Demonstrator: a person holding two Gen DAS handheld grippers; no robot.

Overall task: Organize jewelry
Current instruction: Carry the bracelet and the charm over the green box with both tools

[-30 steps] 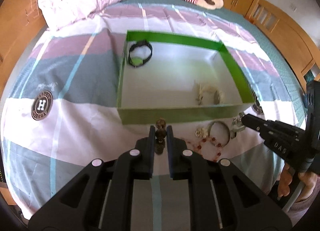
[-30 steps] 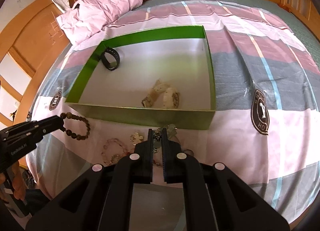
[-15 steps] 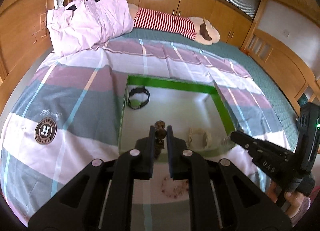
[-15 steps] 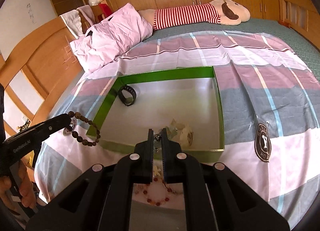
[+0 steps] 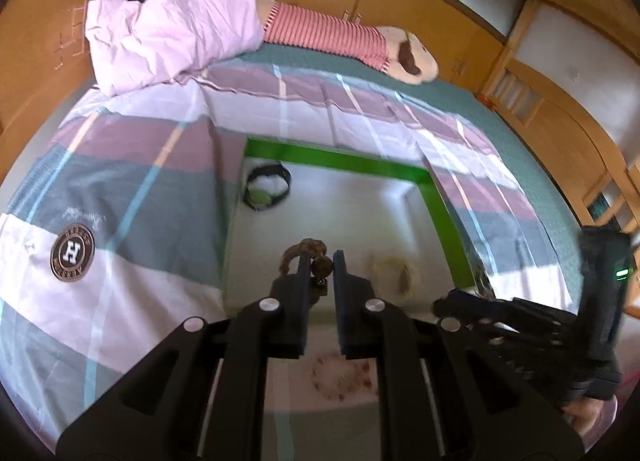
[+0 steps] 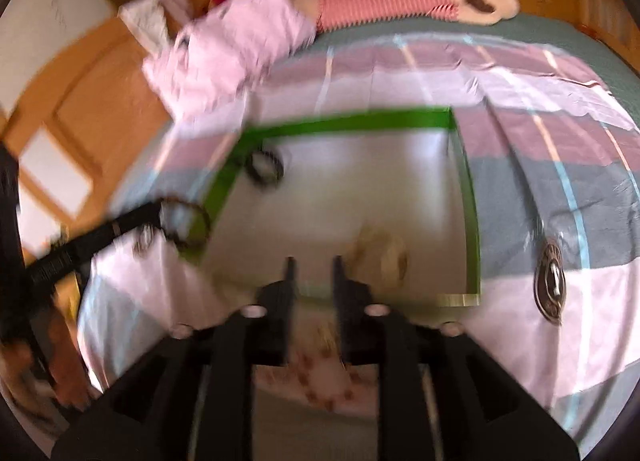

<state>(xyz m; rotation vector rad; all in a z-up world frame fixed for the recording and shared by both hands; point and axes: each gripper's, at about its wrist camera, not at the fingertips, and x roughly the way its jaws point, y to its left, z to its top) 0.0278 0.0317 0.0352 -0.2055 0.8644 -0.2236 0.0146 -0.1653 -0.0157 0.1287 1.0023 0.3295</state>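
Note:
A green box (image 5: 340, 161) with a white floor lies on the bed. Inside are a black band (image 5: 268, 191) at the back left and a cream piece (image 5: 394, 273) near the front. My left gripper (image 5: 320, 265) is shut on a brown bead bracelet (image 5: 310, 249) and hangs over the box's front part. In the blurred right wrist view, my right gripper (image 6: 314, 267) hovers over the box's front edge beside the cream piece (image 6: 380, 251). Its jaws are opening and nothing shows between them. The bracelet (image 6: 184, 221) dangles from the left gripper at the left.
A red bead bracelet (image 5: 342, 375) lies on the checked bedspread in front of the box. A pink pillow (image 5: 172, 25) and a striped plush toy (image 5: 340, 35) sit at the bed's head. Wooden cupboards ring the bed. A hand (image 6: 68, 377) shows at the lower left.
Both grippers have lifted from the jewelry on the bedspread to above the box. The right jaws have parted, and the small silvery piece they held is no longer between them.

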